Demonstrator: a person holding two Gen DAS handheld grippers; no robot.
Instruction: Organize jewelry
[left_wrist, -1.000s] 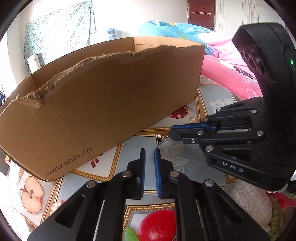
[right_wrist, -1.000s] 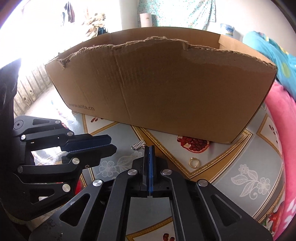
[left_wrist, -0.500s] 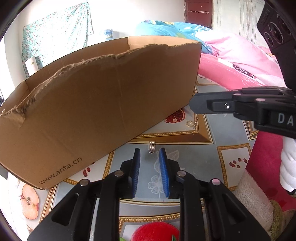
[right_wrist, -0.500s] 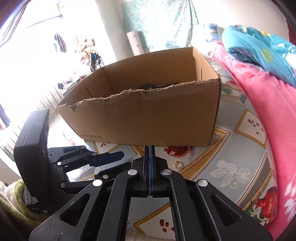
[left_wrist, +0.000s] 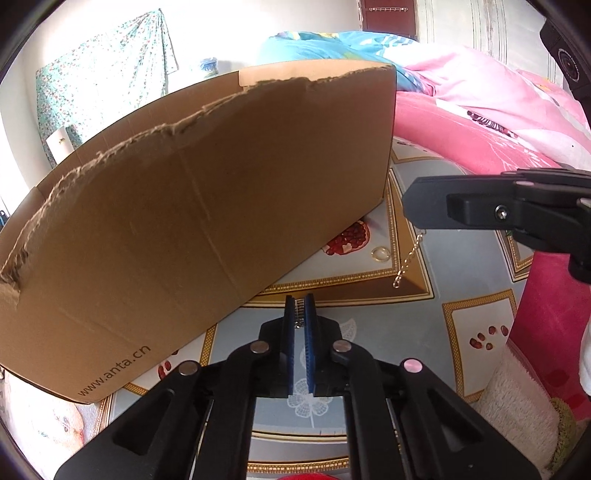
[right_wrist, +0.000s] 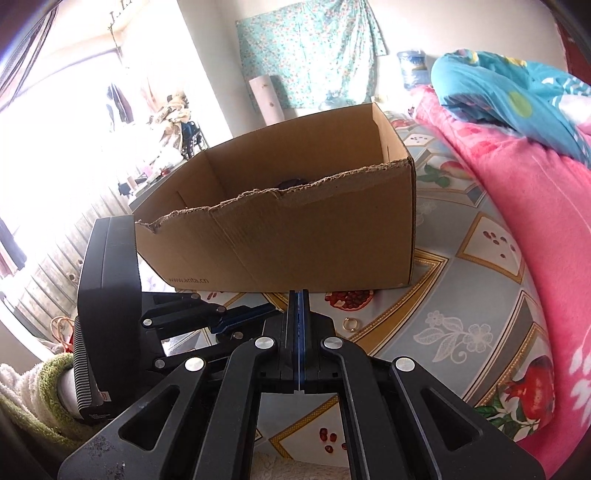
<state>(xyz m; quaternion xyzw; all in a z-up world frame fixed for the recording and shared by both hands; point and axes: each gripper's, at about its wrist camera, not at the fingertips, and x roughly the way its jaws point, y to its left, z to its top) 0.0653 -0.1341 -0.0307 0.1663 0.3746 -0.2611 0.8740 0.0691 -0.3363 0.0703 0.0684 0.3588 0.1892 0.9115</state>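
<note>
My left gripper (left_wrist: 300, 312) points down at the patterned tablecloth. Its jaws are closing on a small silver ribbed jewelry piece (left_wrist: 299, 306), which sits between the blue pads. My right gripper (left_wrist: 412, 206) hovers at the right, shut. A thin gold chain (left_wrist: 408, 258) dangles from its tip, just above the cloth. A gold ring (left_wrist: 380, 253) lies on the cloth near the corner of the torn cardboard box (left_wrist: 207, 206). In the right wrist view the right gripper (right_wrist: 298, 295) is shut and the chain is hidden. The left gripper (right_wrist: 271, 314) shows at the left, the ring (right_wrist: 350, 324) just right.
The open box (right_wrist: 295, 236) fills the far side of the table, with a dark item inside. Pink bedding (right_wrist: 535, 206) borders the right side. A fluffy white-green sleeve (right_wrist: 33, 387) shows at the lower left. Bare tablecloth (right_wrist: 461, 295) lies between the box and the bedding.
My left gripper opened, moved forward over the silver piece and closed on it. My right gripper rose and drew back to the right with the gold chain dangling.
</note>
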